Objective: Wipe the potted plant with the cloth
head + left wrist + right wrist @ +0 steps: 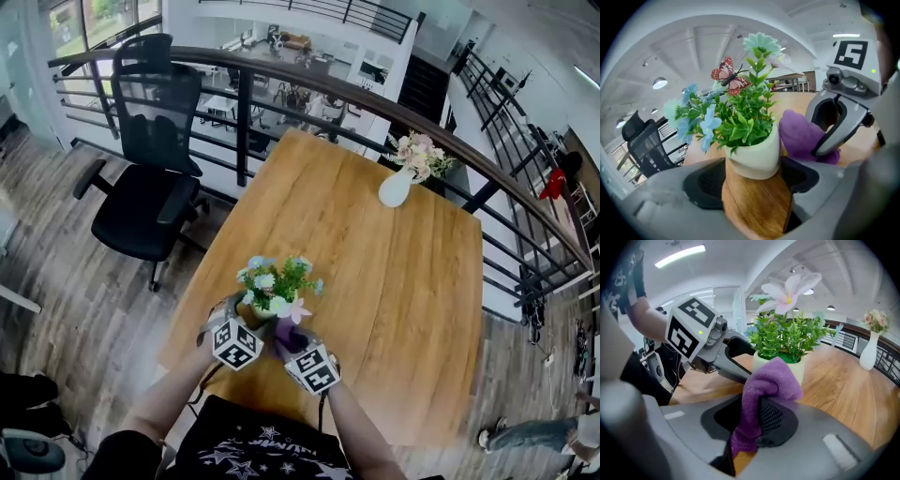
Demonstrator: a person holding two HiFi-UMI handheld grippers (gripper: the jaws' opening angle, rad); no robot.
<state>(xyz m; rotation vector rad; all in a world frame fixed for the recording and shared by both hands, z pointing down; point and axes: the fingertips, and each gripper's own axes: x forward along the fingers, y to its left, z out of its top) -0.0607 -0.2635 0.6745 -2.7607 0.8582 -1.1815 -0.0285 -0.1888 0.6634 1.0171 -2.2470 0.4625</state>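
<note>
Step in hand, as judged: wiping the pot's wall with one tool while the other steadied the plant. The potted plant (752, 152) stood on the wooden desk (394, 281) near the person's edge, toward its left corner. The left tool (753, 180) was set wide with its pads against either side of the white pot, gripping it by the look of the contact. The right tool (752, 420) was clamped on the purple cloth (764, 380). A bunched fold stood up out of the jaws at the pot's near wall; contact looked likely but could not be confirmed.

Next move, judged: drag the fold round the wall or up onto the leaves, with light pressure only, since the pot looked small under its foliage. The left tool's jaws covered part of the wall, so that patch could not be reached without regripping. The leaves, the pink flower (790, 289) and a butterfly ornament (729, 75) overhung the rim — liable to snag the cloth.

Around: a white vase of flowers (396, 187) at the far edge, well apart; a black office chair (150, 187) off the desk's left side; a railing (375, 98) beyond. None of these obstructed.
</note>
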